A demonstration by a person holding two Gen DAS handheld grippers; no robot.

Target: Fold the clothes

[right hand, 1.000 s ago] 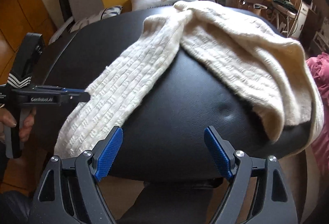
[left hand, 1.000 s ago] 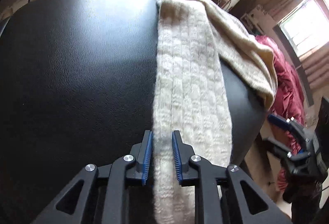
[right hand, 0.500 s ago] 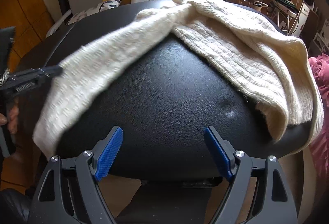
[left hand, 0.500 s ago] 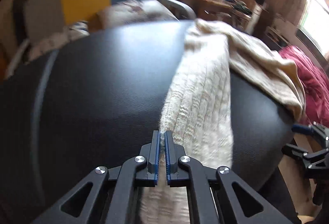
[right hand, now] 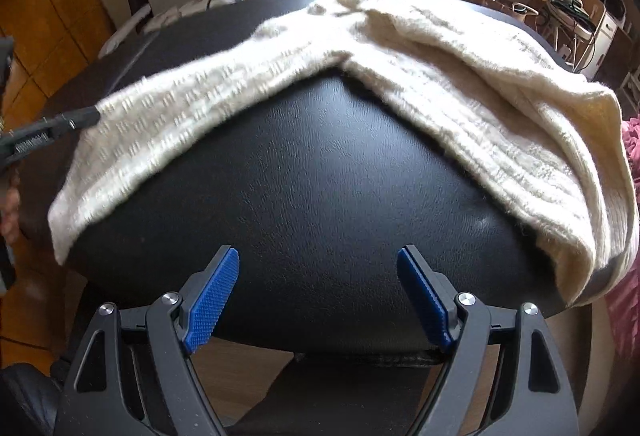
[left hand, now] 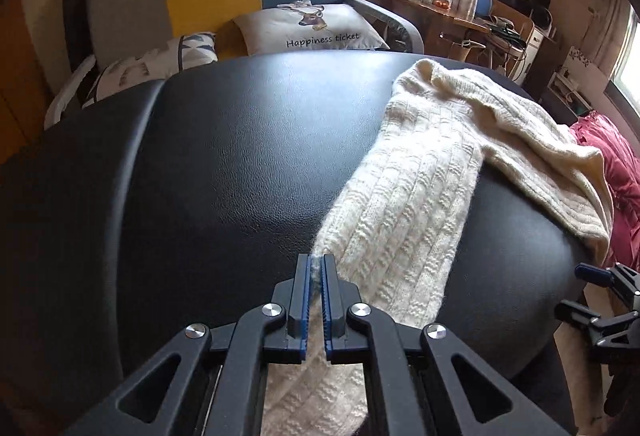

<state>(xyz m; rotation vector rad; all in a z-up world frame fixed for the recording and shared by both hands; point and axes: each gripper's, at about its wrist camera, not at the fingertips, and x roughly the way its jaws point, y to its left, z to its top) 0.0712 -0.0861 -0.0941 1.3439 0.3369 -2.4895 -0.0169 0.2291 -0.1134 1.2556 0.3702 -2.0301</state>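
Note:
A cream knitted sweater [left hand: 460,139] lies on a black leather surface [left hand: 240,163]. Its body is bunched at the right and far side, and one long sleeve [left hand: 396,220] stretches toward me. My left gripper [left hand: 316,268] is shut on the sleeve's left edge near the cuff and holds it lifted. In the right wrist view the sleeve [right hand: 168,119] hangs off the left gripper [right hand: 86,117] at the left and the sweater body [right hand: 480,95] drapes over the right edge. My right gripper [right hand: 318,276] is open and empty, low at the near edge of the black surface [right hand: 320,195].
A sofa with grey, yellow and blue panels and printed cushions [left hand: 312,27] stands behind the surface. A cluttered wooden desk [left hand: 460,15] is at the far right. A dark red garment [left hand: 616,171] lies beyond the right edge.
My left gripper closed on the sleeve edge, lifted it and carried it left and up. The sleeve now hangs raised off the surface. My right gripper stayed open and drew a little closer.

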